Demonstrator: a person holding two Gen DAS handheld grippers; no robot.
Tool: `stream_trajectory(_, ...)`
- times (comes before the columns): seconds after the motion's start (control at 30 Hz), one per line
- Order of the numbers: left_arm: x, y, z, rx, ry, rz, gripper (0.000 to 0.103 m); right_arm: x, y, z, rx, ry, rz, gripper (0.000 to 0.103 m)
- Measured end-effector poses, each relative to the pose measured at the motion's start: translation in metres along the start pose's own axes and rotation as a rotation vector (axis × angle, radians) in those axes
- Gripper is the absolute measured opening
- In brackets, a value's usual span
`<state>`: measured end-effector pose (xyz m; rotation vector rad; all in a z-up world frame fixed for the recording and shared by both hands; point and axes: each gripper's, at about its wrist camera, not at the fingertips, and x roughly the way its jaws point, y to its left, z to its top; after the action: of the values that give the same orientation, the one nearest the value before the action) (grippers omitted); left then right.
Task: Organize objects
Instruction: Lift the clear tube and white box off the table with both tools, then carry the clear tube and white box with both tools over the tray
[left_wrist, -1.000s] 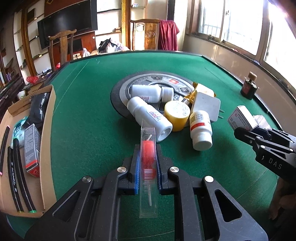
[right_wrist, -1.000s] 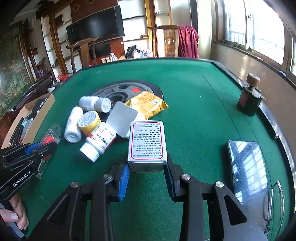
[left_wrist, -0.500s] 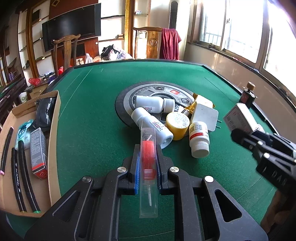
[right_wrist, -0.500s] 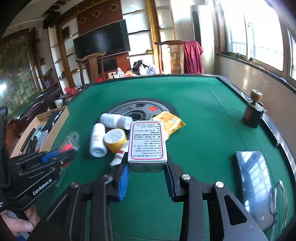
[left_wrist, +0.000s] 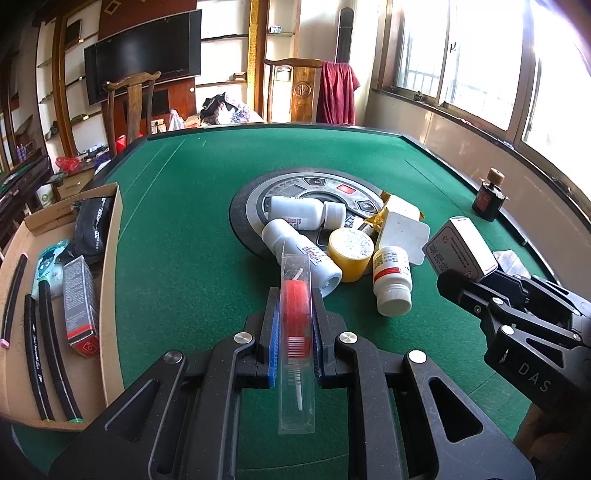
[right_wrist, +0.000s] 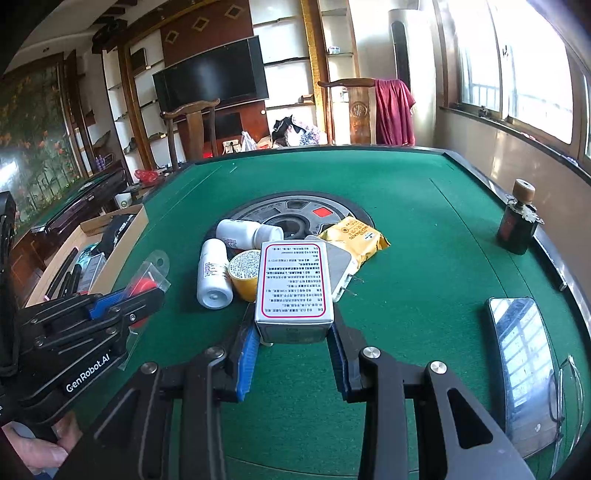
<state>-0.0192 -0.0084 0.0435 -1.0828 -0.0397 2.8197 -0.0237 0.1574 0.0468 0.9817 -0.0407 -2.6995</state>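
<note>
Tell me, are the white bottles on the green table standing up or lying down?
Lying down. All three white bottles rest on their sides beside the yellow tape roll.

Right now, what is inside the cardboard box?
The cardboard box holds a black pouch, a grey carton, a teal packet and black tubes. Whatever lies beneath the pouch is covered.

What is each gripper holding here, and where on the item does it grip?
Left gripper clamps a clear plastic blister pack with a red roll by its flat sides at mid-length. Right gripper pinches a white printed medicine box by its near end's side edges.
</note>
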Motion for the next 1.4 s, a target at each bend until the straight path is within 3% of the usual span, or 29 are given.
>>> stream_trajectory(0.4,-0.015,0.015,0.001,-0.045,-0.046,0.0,0.014,0.002,0.012,0.001,-0.007,-0.005,0.017,0.035)
stream_trajectory(1.03,-0.095,0.107,-0.006,-0.197,-0.18,0.093,0.014,0.009,0.117,0.016,-0.17,-0.004,0.15,0.035)
stream_trajectory(1.4,-0.113,0.167,-0.031,-0.305,-0.176,0.173,0.014,0.017,0.182,0.021,-0.266,0.012,0.228,0.035)
